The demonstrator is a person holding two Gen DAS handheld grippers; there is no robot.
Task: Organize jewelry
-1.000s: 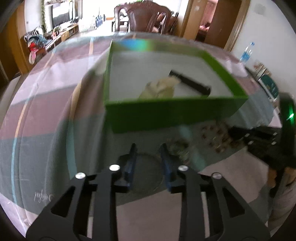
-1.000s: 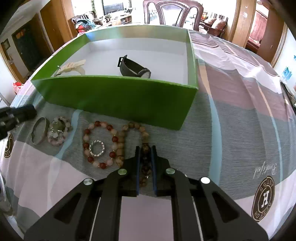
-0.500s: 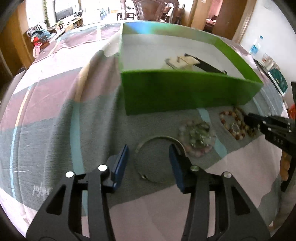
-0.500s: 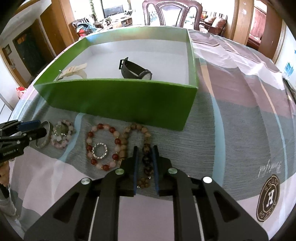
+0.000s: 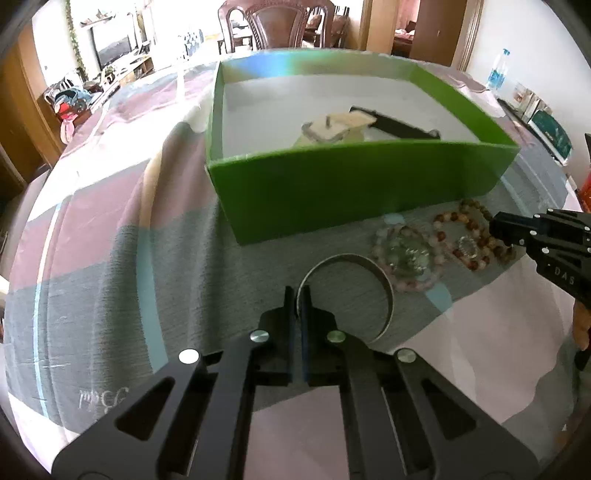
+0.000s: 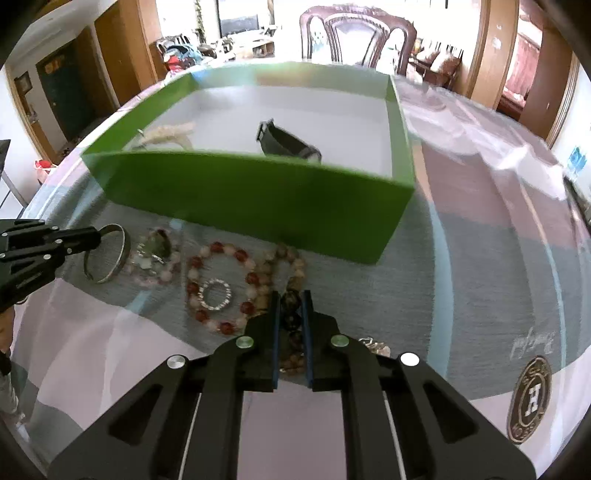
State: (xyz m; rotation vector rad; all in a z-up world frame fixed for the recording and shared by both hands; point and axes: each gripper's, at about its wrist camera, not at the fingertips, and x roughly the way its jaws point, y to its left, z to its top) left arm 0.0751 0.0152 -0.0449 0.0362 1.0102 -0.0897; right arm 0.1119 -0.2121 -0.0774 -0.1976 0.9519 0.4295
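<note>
A green box point(image 5: 332, 192) point(image 6: 258, 195) stands on the table with a cream watch point(image 5: 332, 127) and a black watch point(image 6: 286, 144) inside. In front of it lie a silver bangle point(image 5: 380, 280) point(image 6: 110, 258), a pale bead bracelet point(image 5: 406, 258), a red-and-white bead bracelet point(image 6: 218, 288) around a small sparkly ring point(image 6: 215, 294), and a brown bead bracelet point(image 6: 291, 273). My left gripper point(image 5: 298, 295) is shut on the bangle's left rim. My right gripper point(image 6: 290, 301) is shut on the brown bead bracelet.
A striped grey, pink and white cloth point(image 6: 480, 258) covers the table. A wooden chair point(image 6: 354, 33) stands behind the box. A water bottle point(image 5: 496, 72) and a teal packet point(image 5: 552, 138) sit at the far right edge.
My left gripper was open around the bangle half a second ago and has closed on its rim. My right gripper stays shut on the brown beads and has moved slightly.
</note>
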